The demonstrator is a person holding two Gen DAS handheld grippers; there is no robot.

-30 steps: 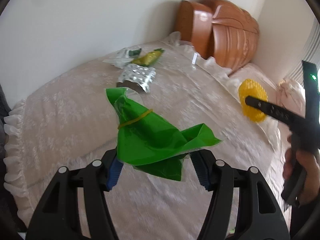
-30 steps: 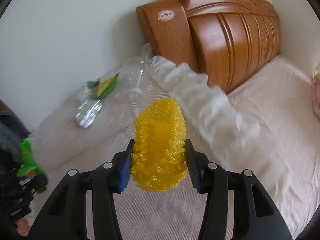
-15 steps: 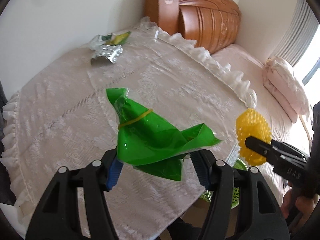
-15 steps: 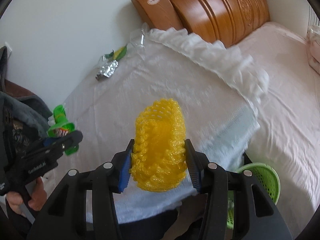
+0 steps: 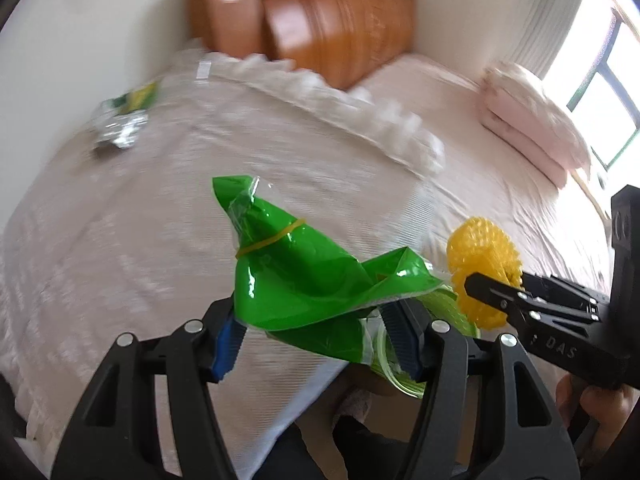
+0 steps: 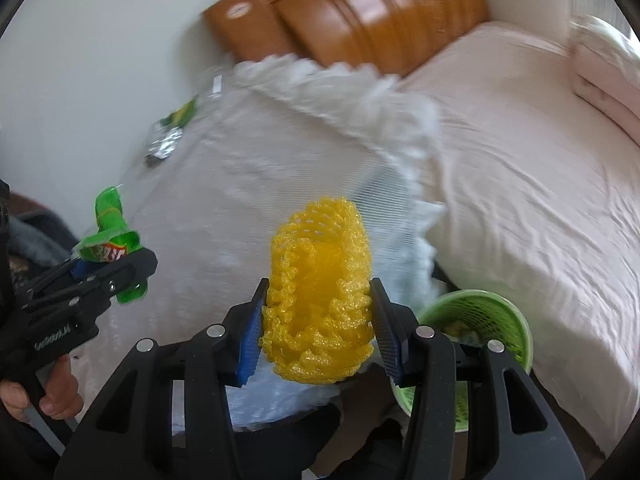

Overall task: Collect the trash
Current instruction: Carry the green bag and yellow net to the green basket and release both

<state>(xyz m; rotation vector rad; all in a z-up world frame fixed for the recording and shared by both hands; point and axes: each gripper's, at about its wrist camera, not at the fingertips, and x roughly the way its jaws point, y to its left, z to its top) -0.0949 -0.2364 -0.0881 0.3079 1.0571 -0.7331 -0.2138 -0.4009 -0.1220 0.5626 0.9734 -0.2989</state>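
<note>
My left gripper (image 5: 314,338) is shut on a crumpled green snack bag (image 5: 296,272) tied with a yellow rubber band; the same green bag (image 6: 114,246) shows at the left of the right wrist view. My right gripper (image 6: 318,334) is shut on a yellow foam fruit net (image 6: 320,300); that yellow net (image 5: 484,264) appears at the right in the left wrist view. A green mesh trash basket (image 6: 480,320) stands on the floor below and right of the right gripper. A silver foil wrapper (image 5: 118,132) and a green-yellow wrapper (image 5: 138,96) lie at the table's far corner.
A white lace tablecloth (image 5: 160,220) covers the table. Beside it is a bed with a pink sheet (image 6: 520,160), folded pink bedding (image 5: 532,120) and a wooden headboard (image 6: 360,12). A white wall runs behind. A person's hand (image 6: 48,396) holds the left gripper's handle.
Both grippers have swept sideways away from the table's far corner toward its bedside edge, still holding bag and net. The green basket has come into view below them.
</note>
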